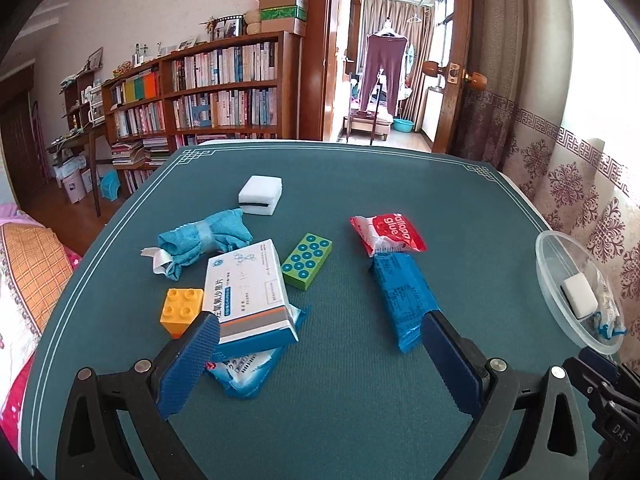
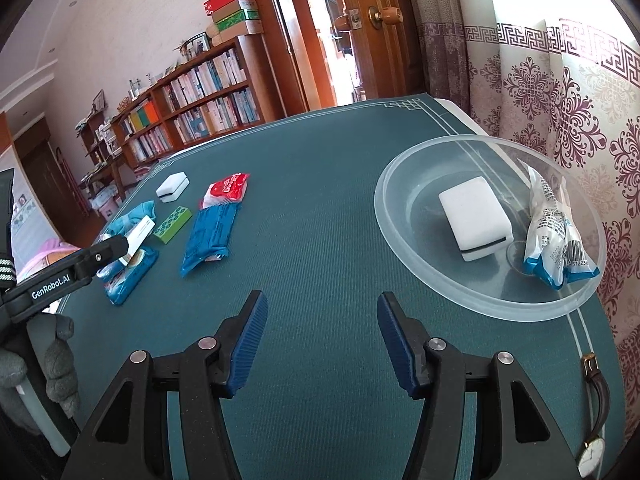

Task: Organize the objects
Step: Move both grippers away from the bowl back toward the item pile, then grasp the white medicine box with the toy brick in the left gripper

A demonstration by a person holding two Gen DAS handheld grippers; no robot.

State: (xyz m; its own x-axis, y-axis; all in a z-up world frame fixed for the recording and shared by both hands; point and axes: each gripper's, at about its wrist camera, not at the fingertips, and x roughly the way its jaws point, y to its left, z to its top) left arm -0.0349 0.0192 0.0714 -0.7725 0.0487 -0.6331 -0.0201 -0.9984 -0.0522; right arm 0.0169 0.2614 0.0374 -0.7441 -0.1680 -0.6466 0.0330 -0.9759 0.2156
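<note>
Clear bowl (image 2: 404, 240) sits at the worktop's (image 2: 320, 240) right edge, already holding a white sponge (image 2: 476, 218) and a blue-white packet (image 2: 550, 240); the remaining clutter lies well apart to the left. Left gripper (image 1: 320, 340) hovers over it, fingers spread wide, empty, with the medicine box (image 1: 248, 292) just beside one pad. Right gripper (image 2: 322, 340) is parted, holding nothing. Best bet: square the fingers across the box's short sides (it rests on a wipes pack (image 1: 248, 372), so lift straight up). The pack is mostly covered; yellow brick (image 1: 180, 310) partly hidden; print unreadable
</note>
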